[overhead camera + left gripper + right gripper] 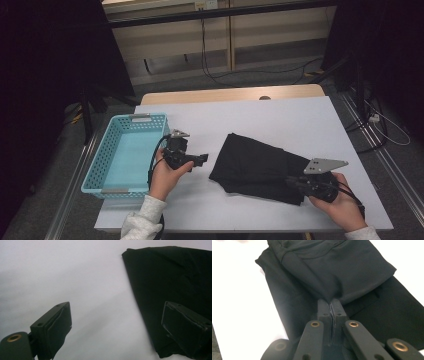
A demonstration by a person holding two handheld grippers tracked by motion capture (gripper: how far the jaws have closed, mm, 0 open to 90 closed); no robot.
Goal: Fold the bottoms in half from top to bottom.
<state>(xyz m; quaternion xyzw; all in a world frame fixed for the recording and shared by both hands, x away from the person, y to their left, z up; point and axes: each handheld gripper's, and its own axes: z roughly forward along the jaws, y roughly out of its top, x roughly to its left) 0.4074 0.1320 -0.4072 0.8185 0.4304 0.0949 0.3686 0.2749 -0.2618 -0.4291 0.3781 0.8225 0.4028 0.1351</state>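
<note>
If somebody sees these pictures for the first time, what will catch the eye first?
First, the folded black cloth lying on the white table, with the right gripper shut on its edge. Next, the turquoise basket at the table's left edge, and beside it the left gripper, jaws wide open, pointing toward the cloth.

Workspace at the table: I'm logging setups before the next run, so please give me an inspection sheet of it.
Surface: white tabletop over a light wooden desk.
Job's things: folded black fabric garment lying right of centre; empty light blue perforated plastic basket at the left edge.
Clutter: nothing seen.
Grippers: right gripper shut on the garment's near edge; left gripper open, one jaw over the bare tabletop and the other over the garment's edge, gripping nothing.
Cables: black cable looping from the left gripper; black cables on the floor behind the desk.
Surroundings: dark curtains either side, grey floor, pale wall panels.
</note>
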